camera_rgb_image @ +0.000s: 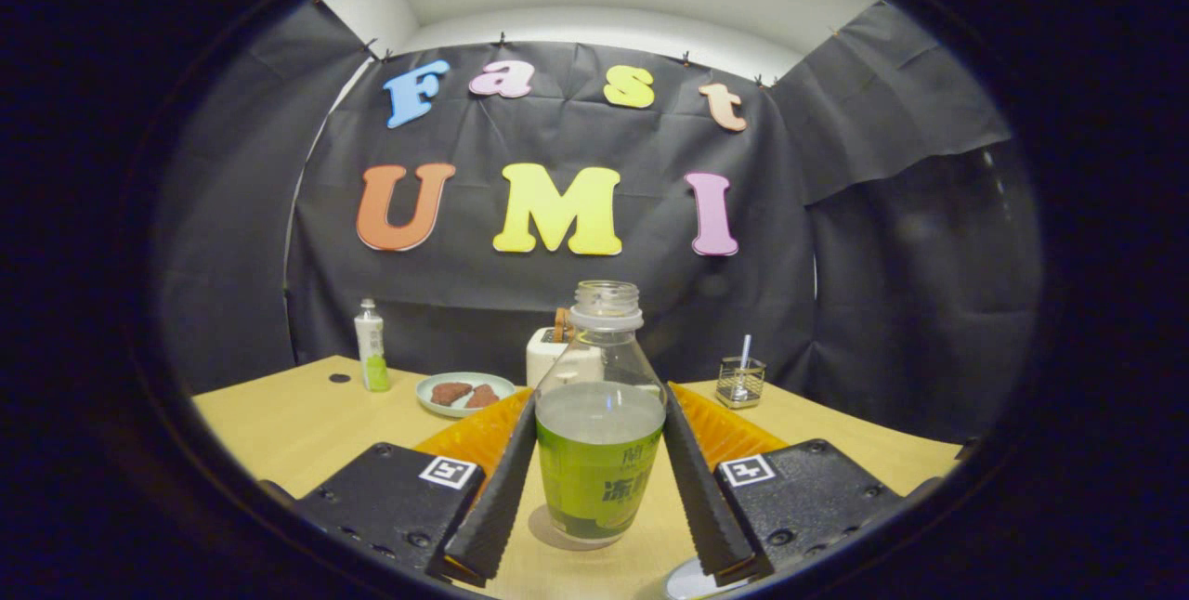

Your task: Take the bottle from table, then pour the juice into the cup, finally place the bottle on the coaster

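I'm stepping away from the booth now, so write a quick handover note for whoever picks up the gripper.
Gripper: fingers flank the uncapped juice bottle, seemingly touching both sides; firm grip uncertain.
Bottle: upright on the wooden table, partly full.
A round whitish edge near one fingertip may be the coaster or cup; unclear.
Done: approach.
Left: lift, pour into cup, set bottle on coaster.

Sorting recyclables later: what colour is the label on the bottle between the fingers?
Green, wrapping the lower half of the bottle, seen best in the gripper view between the tool's fingers.
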Motion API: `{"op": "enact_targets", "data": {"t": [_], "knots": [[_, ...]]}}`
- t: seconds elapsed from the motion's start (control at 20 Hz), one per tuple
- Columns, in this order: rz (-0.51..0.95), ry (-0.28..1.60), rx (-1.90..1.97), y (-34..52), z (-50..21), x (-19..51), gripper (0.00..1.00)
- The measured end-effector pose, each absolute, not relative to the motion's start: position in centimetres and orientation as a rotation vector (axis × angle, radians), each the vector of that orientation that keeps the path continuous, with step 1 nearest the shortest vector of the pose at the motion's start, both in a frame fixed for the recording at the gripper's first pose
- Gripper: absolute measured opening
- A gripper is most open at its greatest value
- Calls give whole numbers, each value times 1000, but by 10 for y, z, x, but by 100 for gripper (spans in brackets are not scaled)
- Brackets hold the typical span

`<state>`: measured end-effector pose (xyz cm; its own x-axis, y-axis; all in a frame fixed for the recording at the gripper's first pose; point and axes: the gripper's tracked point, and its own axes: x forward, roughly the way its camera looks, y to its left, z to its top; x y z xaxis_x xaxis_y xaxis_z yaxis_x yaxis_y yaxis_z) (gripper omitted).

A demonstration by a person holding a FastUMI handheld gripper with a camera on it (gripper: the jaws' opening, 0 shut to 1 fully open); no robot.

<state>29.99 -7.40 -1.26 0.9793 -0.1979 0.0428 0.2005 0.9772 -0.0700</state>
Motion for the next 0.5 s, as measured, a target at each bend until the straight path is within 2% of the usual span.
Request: {"op": "enact_targets", "data": {"t": [0.5], "knots": [[-204, 35, -26, -76, -47, 339, 82]]}}
